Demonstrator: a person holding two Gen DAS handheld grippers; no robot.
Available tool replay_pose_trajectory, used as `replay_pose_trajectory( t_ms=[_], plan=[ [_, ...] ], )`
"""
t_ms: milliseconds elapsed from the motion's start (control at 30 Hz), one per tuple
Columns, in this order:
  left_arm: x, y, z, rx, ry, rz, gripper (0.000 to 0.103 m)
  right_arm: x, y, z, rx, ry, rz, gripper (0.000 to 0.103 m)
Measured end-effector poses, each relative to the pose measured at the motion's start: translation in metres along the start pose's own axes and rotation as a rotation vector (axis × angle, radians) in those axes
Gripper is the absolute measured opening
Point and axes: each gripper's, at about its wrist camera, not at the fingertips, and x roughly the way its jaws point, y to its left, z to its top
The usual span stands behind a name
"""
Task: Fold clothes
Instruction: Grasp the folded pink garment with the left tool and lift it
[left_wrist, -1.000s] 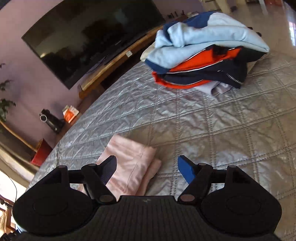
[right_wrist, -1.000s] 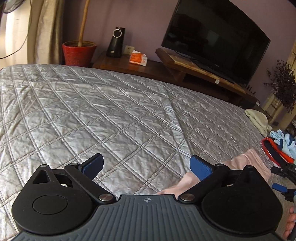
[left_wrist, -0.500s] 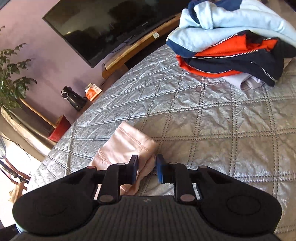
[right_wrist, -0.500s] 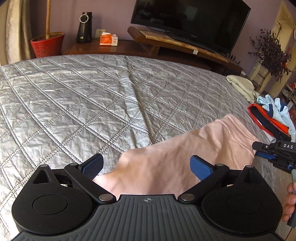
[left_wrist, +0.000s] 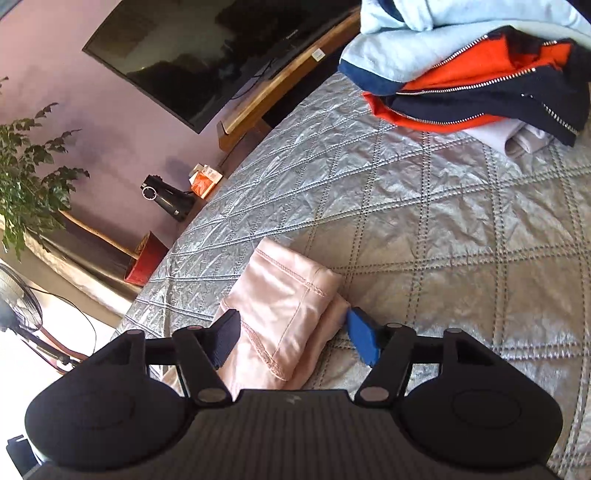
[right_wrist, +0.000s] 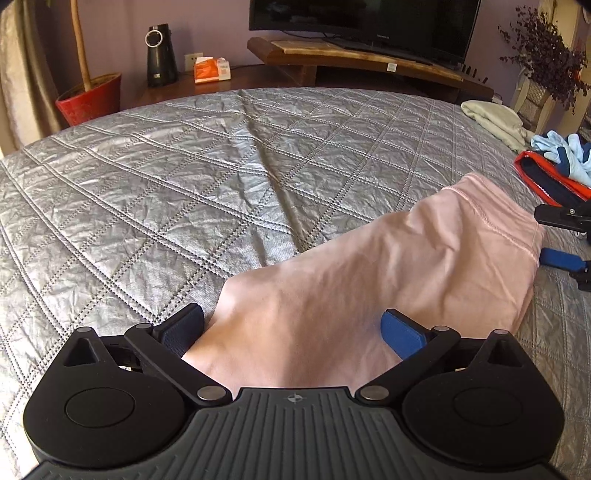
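A folded pale pink garment (left_wrist: 284, 314) lies on the grey quilted bed (left_wrist: 424, 229). My left gripper (left_wrist: 293, 341) is open, its fingers either side of the garment's near end. In the right wrist view the same pink garment (right_wrist: 388, 280) stretches from my right gripper (right_wrist: 291, 328) toward the right. The right gripper is open with the cloth between its fingers. The left gripper's fingers (right_wrist: 561, 236) show at the garment's far right end.
A pile of light blue, orange and navy clothes (left_wrist: 480, 62) sits further along the bed, also in the right wrist view (right_wrist: 557, 170). A cream garment (right_wrist: 495, 120) lies at the bed's edge. Beyond are a TV (left_wrist: 221, 48), wooden stand, speaker (right_wrist: 160, 55) and red plant pot (right_wrist: 92, 98).
My left gripper shut half a second ago and has opened again around the garment's end. My right gripper moved forward over the pink garment, which now fills the space between its fingers.
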Motion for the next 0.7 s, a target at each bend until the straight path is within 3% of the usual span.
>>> replay_pose_trajectory(
  t_ms=[33,67,100,167,300,433,467,500,700],
  plan=[
    [0.000,-0.001,0.001,0.003,0.000,0.002,0.042,0.000,0.000,0.000,0.003,0.001,0.002,0.102],
    [0.001,-0.003,0.001,0.007,-0.001,0.003,0.024,0.000,-0.001,-0.001,0.007,0.002,0.004,0.102],
    [0.001,-0.004,0.002,0.010,-0.001,0.005,0.017,0.000,-0.002,-0.001,0.012,0.002,0.007,0.102],
    [0.002,-0.007,0.004,0.016,-0.002,0.008,0.018,0.000,-0.003,-0.002,0.020,0.003,0.012,0.102],
    [0.004,-0.012,0.007,0.030,-0.003,0.015,0.034,-0.001,-0.003,-0.004,0.024,-0.002,0.010,0.102],
    [0.009,0.000,0.007,-0.060,-0.012,-0.018,0.038,-0.001,-0.003,-0.004,0.025,-0.001,0.012,0.102],
    [0.011,0.003,0.006,-0.090,-0.014,-0.030,0.021,-0.001,-0.003,-0.004,0.026,-0.002,0.012,0.102],
    [0.013,0.003,0.006,-0.091,-0.012,-0.026,0.011,-0.001,-0.003,-0.003,0.027,-0.003,0.013,0.102],
    [0.003,-0.001,0.007,-0.040,-0.040,0.064,0.009,-0.001,-0.004,-0.005,0.034,-0.007,0.019,0.103]
  ],
)
